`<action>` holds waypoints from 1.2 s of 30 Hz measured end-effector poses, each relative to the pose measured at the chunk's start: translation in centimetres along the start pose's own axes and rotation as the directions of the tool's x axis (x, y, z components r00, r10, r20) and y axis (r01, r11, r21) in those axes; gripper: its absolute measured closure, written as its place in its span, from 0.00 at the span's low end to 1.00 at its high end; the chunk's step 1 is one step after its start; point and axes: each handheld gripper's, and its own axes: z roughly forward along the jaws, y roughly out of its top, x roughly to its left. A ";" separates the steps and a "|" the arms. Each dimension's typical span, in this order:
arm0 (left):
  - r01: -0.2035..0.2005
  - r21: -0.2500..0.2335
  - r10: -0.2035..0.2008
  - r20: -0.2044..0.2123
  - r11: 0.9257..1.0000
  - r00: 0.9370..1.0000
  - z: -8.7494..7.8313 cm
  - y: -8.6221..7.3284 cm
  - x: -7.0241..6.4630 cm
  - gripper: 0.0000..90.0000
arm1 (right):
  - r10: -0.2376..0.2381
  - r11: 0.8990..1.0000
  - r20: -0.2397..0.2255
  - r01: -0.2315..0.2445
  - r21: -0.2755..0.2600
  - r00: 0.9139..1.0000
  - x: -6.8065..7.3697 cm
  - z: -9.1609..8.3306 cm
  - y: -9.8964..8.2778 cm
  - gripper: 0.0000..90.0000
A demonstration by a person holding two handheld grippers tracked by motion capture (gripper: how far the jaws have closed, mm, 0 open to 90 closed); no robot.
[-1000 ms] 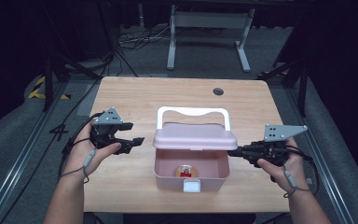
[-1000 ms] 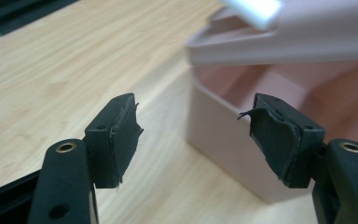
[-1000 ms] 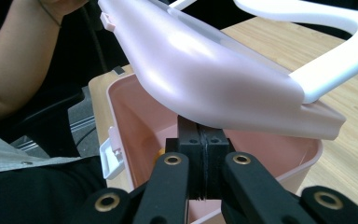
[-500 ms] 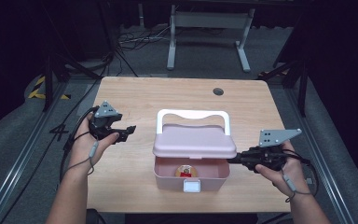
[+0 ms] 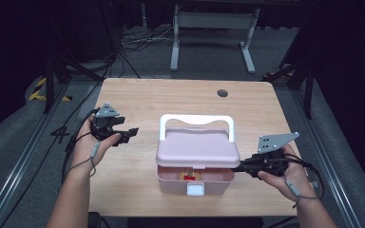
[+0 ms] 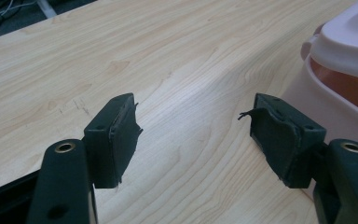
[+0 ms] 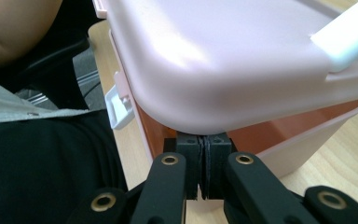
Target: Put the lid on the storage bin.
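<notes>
Right claw (image 5: 241, 167), jaws together with nothing between, props the pale pink plastic lid (image 5: 197, 148) just above it off the pink box (image 5: 171, 182) on the wooden tabletop (image 5: 180, 97); left claw (image 5: 132, 132) spread, empty, well clear; a slip likely drops the lid.

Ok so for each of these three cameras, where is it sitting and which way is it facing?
High view: fixed above the person's side, looking forward and down at the table; both forearms, left gripper and right gripper show.
Left gripper view: rides the left gripper, looking between its open jaws across bare tabletop toward the pink box.
Right gripper view: rides the right gripper, shut jaws tucked under the box's lid.
All three views share the box.
</notes>
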 end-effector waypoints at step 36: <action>-0.009 0.047 0.009 0.004 0.999 1.000 0.9 -0.3 0.0 0.35 | -0.004 0.989 -0.025 0.008 0.150 1.000 0.4 0.3 -0.2 0.98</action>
